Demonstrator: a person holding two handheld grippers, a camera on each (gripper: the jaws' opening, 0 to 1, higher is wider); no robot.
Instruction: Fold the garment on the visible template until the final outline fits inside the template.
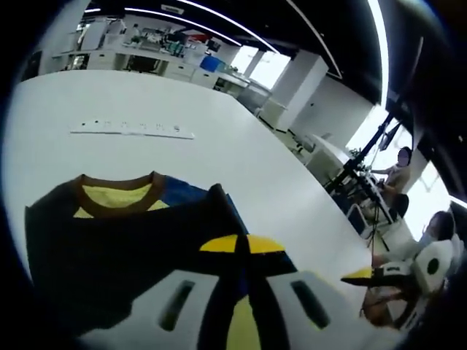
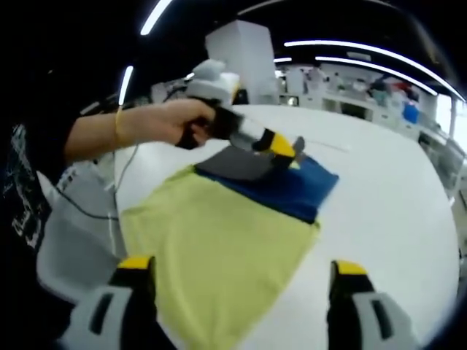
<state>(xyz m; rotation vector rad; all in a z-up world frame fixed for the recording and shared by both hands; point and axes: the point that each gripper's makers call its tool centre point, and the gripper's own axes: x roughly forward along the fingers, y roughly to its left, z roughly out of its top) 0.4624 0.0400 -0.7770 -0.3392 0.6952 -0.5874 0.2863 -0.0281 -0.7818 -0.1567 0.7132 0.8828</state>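
Left gripper view: the left tool (image 1: 244, 251) has its yellow tips pressed together over dark cloth, apparently pinching a fold of the garment (image 1: 109, 240). The shirt lies on the white counter (image 1: 182, 102), its brown collar (image 1: 117, 193) and yellow inner lining facing the camera, a blue sleeve showing beside it. A pale strip with small marks (image 1: 131, 130) sits on the counter well beyond the shirt. The other tool's yellow tip enters from the right edge. People sit at desks in the background.

Right gripper view: the right tool (image 2: 241, 277) stands wide and holds nothing, hovering just above the near edge of the garment's yellow panel (image 2: 219, 255). Across the cloth, a hand (image 2: 171, 120) works the left tool, whose tips pinch a grey flap lifted over the blue part (image 2: 292, 186).

Judged from both views, folding has begun but is far from finished: one flap is being turned, and the yellow body lies spread flat. No template outline can be made out, so fit cannot be judged. The collar appears from the left camera; the yellow spread and the raised flap appear from the right.
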